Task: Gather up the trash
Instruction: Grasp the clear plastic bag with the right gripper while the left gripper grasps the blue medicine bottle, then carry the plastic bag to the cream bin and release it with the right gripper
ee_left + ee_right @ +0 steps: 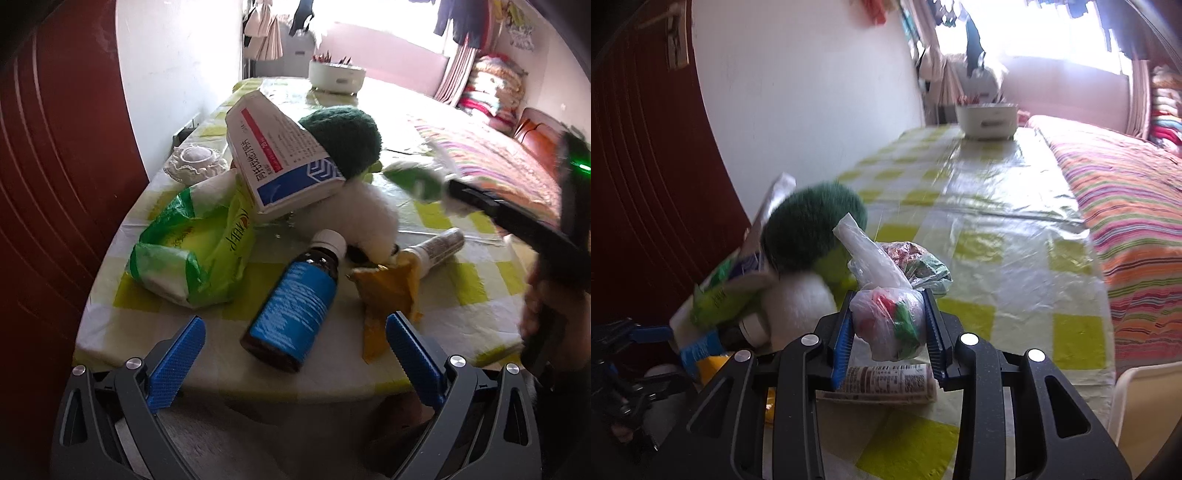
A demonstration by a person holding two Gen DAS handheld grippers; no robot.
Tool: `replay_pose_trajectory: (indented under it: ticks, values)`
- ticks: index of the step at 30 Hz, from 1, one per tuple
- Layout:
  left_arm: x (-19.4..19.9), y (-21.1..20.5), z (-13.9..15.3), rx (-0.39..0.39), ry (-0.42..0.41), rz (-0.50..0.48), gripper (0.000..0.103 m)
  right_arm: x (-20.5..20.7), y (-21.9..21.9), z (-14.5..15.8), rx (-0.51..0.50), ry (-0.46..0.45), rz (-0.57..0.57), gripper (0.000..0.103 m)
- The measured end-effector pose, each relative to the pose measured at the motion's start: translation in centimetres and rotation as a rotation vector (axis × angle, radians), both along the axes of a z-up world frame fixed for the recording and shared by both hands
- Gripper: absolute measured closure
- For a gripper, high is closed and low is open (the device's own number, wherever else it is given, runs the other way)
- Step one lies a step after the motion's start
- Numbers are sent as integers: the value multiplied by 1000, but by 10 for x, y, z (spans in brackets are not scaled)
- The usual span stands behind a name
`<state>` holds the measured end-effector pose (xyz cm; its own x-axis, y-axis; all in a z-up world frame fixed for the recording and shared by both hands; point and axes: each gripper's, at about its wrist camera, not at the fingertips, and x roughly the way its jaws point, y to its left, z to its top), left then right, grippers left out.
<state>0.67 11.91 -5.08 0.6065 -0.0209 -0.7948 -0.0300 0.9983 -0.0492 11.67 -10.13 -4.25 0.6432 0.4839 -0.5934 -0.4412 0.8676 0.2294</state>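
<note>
Clamped between the blue ribbed pads of the right gripper [888,328]: a knotted clear plastic bag [886,325] stuffed with red and green scraps, lifted clear of the table [997,229], its twisted tail pointing up and away. Just beyond it, a second crumpled bag [919,267] of foil and green film, resting on the cloth. Below the jaws, a printed paper tube [886,380] lying on its side. Seen only from the right wrist: the trash bundle sharp and close, glossy and wrinkled. From the left wrist, merely a green-white blur [417,181] at the tip of the dark right gripper [448,192], held above the table's right half.

Spread wide and holding nothing, the left gripper [291,354], its textured blue pads [177,362] flanking the base of a brown glass bottle [295,302] with blue label and white cap, lying flat at the near table edge [122,328]. Shown only here: a torn yellow wrapper [388,295] beside the bottle, a green-and-white tissue pack [192,251], soft and creased, and a white cardboard medicine box [284,162] tilted against a fuzzy green-and-white plush toy [347,140].

Underneath, a yellow-and-white checked cloth beneath shiny clear sheeting. At the far end, a white round pot [988,120]. To the right, a striped bedspread [1126,206].
</note>
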Motion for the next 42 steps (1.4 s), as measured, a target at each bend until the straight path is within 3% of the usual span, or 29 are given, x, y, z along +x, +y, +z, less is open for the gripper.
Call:
replay_pose_trajectory:
  ticks: [6,8,12,17,21,25,35,42]
  values:
    - [21,-7,-10,85,93,-70,8,-8,-20,11,70,-72,-55,69]
    - [27,-9,-16,112,121,-83,14,-11,-25,16,88,-90,-64,69]
    - [42,-5,-30,117,192,-104,49,-16,-33,20,107,-112,-82,69]
    - [50,1,-35,74,205,-111,58,-18,-41,24,114,-140,-108,68]
    - [48,1,-35,109,158,-121,59,-21,-49,27,121,-159,-142,68]
    - [44,0,-30,65,102,-115,61,-24,-58,30,132,-184,-180,68]
    - [28,2,0,27,-71,-94,62,-29,-71,33,135,-224,-243,68]
    - [23,-19,39,11,-211,-121,62,-35,-79,37,136,-257,-276,68]
